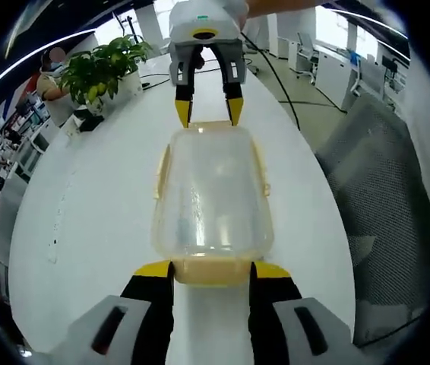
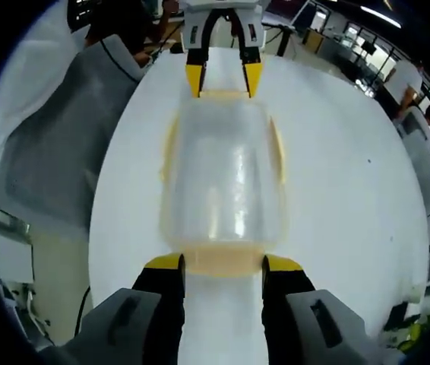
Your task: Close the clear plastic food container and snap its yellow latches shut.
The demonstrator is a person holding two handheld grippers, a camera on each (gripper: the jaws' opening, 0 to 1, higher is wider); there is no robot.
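The container [image 1: 211, 199] lies on a white table [image 1: 86, 220], lengthwise between the two grippers, which face each other across it. Around it the tabletop is bare close by. Beyond the container's far end in the left gripper view, off to one side, a potted plant [image 1: 102, 67] stands on the table, well apart from the container, with a dark cable [image 1: 158, 78] running near it. A grey mesh chair back [image 1: 390, 220] stands just off the table edge beside the container. Desks and seated people show further back in the room, blurred.

The left gripper [image 1: 212, 270] has its yellow-tipped jaws apart, one on each side of the container's near end latch [image 1: 211, 271], close against it; whether they press it cannot be told. The right gripper [image 2: 222, 264] stands the same way at the opposite end, jaws apart and flanking that end's latch [image 2: 222, 261]. Each gripper also appears at the far end in the other's view, jaws spread over the latch there.

The container is clear plastic with rounded corners, its lid on top, and nothing shows inside. Pale yellow latches [image 1: 260, 169] run along its long sides too, lying against the walls; whether they are snapped cannot be told.
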